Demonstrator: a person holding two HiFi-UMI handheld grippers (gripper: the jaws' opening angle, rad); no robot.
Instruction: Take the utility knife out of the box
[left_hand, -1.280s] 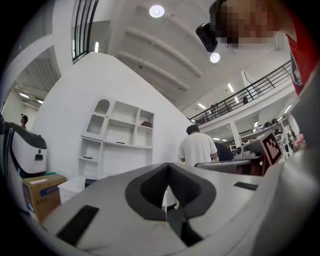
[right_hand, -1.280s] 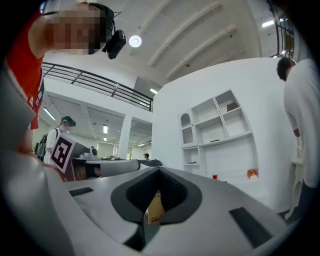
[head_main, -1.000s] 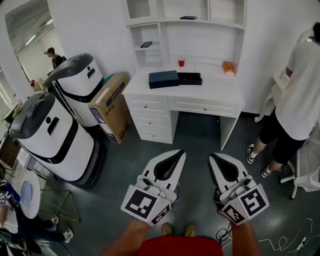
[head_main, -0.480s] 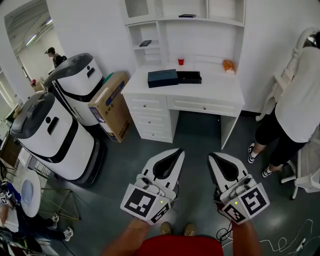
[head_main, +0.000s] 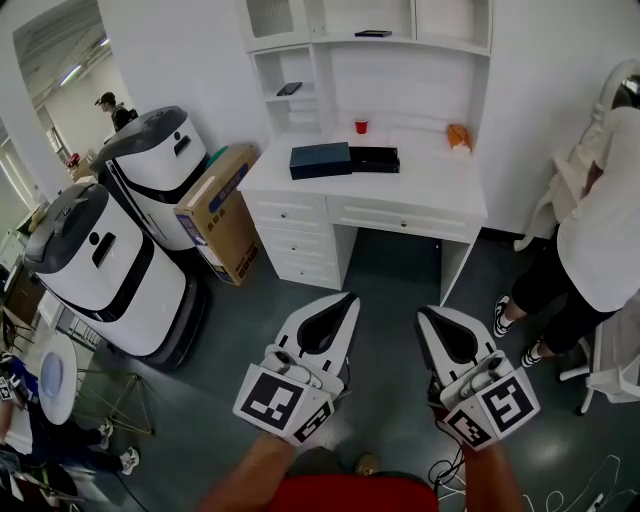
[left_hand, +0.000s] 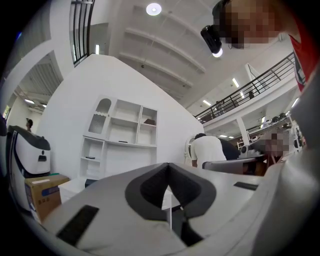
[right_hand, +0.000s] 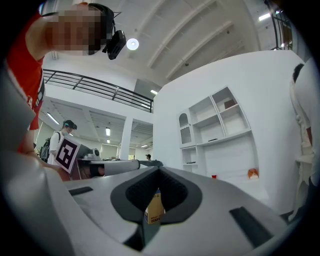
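A dark blue box (head_main: 321, 159) lies on the white desk (head_main: 430, 185) far ahead, with a black flat piece (head_main: 375, 158) right beside it; no utility knife shows. My left gripper (head_main: 350, 297) and right gripper (head_main: 421, 313) hover side by side over the grey floor, well short of the desk. Both are shut with nothing between the jaws. In the left gripper view the left gripper (left_hand: 168, 164) points at the white shelf unit (left_hand: 120, 132). In the right gripper view the right gripper (right_hand: 159, 169) points toward the same shelves (right_hand: 220, 125).
Two white-and-black machines (head_main: 110, 270) and a cardboard carton (head_main: 216, 212) stand left of the desk. A person in a white shirt (head_main: 595, 240) stands at the right by a white chair (head_main: 615, 350). A red cup (head_main: 361, 126) and an orange item (head_main: 458, 135) sit on the desk.
Both grippers have moved a little forward toward the desk, the left one drifting slightly left in the head view. Their jaws stay shut.
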